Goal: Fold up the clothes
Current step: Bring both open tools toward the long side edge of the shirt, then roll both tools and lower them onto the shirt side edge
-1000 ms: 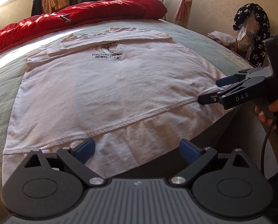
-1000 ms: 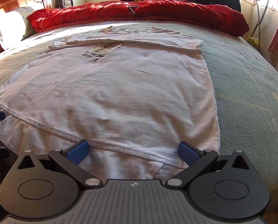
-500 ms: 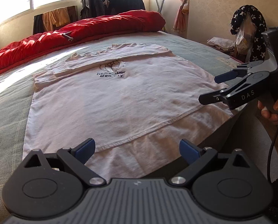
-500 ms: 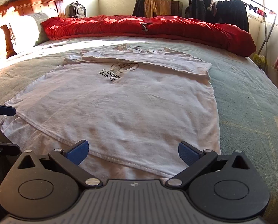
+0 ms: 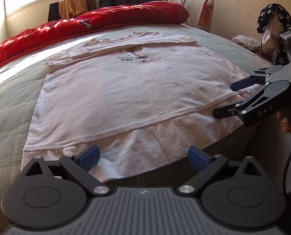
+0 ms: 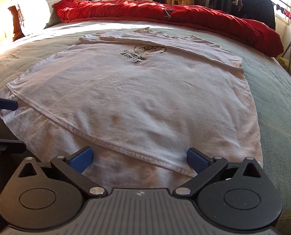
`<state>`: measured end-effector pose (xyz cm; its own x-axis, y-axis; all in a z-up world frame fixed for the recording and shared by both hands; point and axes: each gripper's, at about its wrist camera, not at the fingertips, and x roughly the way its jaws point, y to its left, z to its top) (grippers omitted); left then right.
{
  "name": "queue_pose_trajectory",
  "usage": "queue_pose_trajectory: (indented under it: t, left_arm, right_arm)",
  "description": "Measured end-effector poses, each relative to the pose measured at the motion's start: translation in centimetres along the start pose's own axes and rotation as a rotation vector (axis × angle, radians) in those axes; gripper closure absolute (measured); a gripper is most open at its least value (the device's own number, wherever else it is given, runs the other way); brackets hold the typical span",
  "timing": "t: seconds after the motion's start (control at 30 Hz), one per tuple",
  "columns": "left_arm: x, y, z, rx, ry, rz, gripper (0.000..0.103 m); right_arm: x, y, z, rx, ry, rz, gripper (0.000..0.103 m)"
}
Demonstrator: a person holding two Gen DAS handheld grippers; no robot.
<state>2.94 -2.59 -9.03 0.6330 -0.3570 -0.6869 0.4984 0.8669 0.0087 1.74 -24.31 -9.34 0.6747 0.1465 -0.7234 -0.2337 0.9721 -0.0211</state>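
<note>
A white T-shirt point(image 5: 129, 90) with a black chest print lies flat on the bed, sleeves folded in at the far end and hem towards me. My left gripper point(image 5: 143, 158) is open at the hem's left part, its blue pads point(image 5: 88, 158) just over the cloth edge. My right gripper point(image 6: 139, 161) is open over the hem's right corner of the T-shirt point(image 6: 145, 98). The right gripper point(image 5: 226, 100) also shows from the side in the left wrist view, jaws apart. At the left edge of the right wrist view the left gripper point(image 6: 16, 125) shows, likewise open.
A red duvet point(image 5: 98, 27) is bunched along the far side of the green bed cover point(image 6: 278, 101). A pillow point(image 6: 36, 13) and wooden headboard stand far left. Clothes hang on a rack point(image 6: 251, 2) by the window. A person's hand point(image 5: 290, 123) holds the right gripper.
Both views have tilted upward, so more of the window and rack shows. Both grippers stay open at the hem; the shirt has not moved.
</note>
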Motion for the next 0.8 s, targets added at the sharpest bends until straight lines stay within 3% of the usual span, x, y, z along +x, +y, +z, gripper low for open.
queue_pose_trajectory:
  t: [0.6,0.8]
  left_arm:
    - [-0.5,-0.9,-0.7,0.083,-0.049,0.047,0.002]
    - [-1.5,-1.7,-0.8,0.279,-0.129,0.154,0.002]
  right_arm:
    - [-0.7,0.0,-0.5,-0.021,-0.031,-0.003,0.000]
    - [-3.1,-1.2,-0.1,-0.041,-0.066,-0.054,0.000]
